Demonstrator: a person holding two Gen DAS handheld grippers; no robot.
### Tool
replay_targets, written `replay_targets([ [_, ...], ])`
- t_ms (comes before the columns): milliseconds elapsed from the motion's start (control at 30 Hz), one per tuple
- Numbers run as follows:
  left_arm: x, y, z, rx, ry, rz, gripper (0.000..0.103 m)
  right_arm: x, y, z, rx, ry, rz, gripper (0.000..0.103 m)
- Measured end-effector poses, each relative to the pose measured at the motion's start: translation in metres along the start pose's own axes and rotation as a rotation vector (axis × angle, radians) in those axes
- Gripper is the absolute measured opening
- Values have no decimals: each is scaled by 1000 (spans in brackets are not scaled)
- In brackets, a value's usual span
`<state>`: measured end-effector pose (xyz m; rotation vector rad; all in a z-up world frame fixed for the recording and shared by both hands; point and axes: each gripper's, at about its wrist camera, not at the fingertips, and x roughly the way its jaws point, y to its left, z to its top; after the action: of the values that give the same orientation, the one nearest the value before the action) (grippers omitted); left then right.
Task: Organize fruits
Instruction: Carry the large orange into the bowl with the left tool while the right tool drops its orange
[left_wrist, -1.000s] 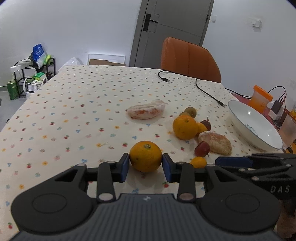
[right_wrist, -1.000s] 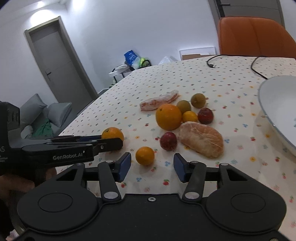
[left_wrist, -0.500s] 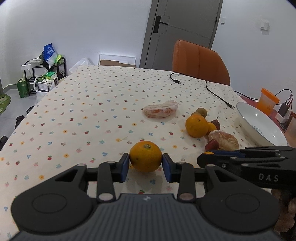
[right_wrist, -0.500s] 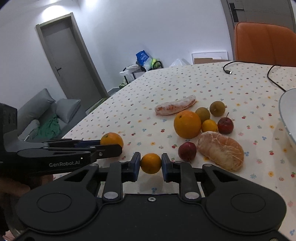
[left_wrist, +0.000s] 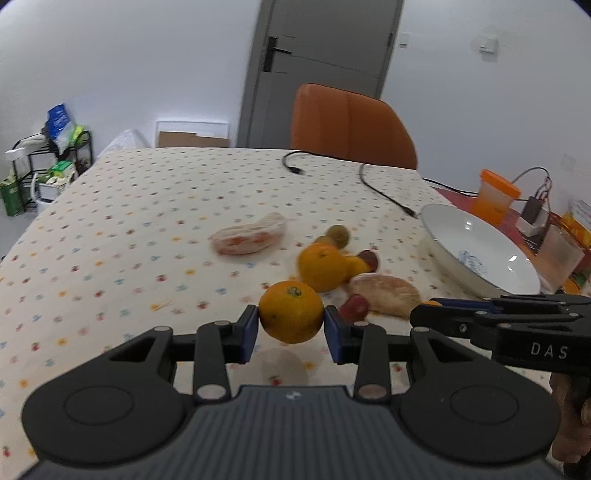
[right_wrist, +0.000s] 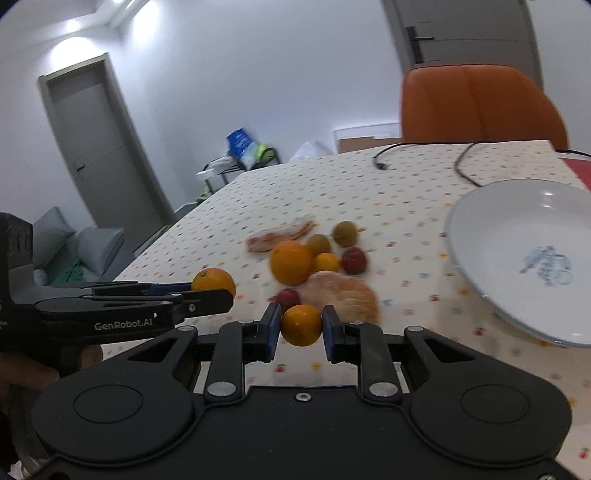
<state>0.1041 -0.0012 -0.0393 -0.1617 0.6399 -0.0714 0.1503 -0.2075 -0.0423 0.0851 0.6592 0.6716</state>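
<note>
Both lifted clear of the counter (left_wrist: 110, 206) now, fruit and all. Left gripper (left_wrist: 290, 330) fingers clamped on an orange (left_wrist: 290, 316), shadow underneath. Loose fruit pile (left_wrist: 332, 266) blurry on the cloth, between it and the plate. Right gripper (right_wrist: 299, 328) fingers clamped on a small orange (right_wrist: 301, 325). White plate (right_wrist: 480, 206) off to the right, still nothing in it.

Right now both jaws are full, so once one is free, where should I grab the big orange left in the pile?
Take the big orange across its widest middle, coming down from above. It is round and stands taller than its neighbours, but the peeled citrus piece and small yellow fruit crowd its near and right sides, so a low side approach would likely knock them.
</note>
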Motion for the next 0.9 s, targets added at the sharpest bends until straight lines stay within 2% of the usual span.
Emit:
replay_targets([
  [467, 15, -40, 15, 100, -2, -124, 37, -28, -33, -1, 63, -80, -121, 23],
  [900, 29, -82, 25, 186, 1, -208, 37, -60, -75, -7, 141, -158, -245, 23],
])
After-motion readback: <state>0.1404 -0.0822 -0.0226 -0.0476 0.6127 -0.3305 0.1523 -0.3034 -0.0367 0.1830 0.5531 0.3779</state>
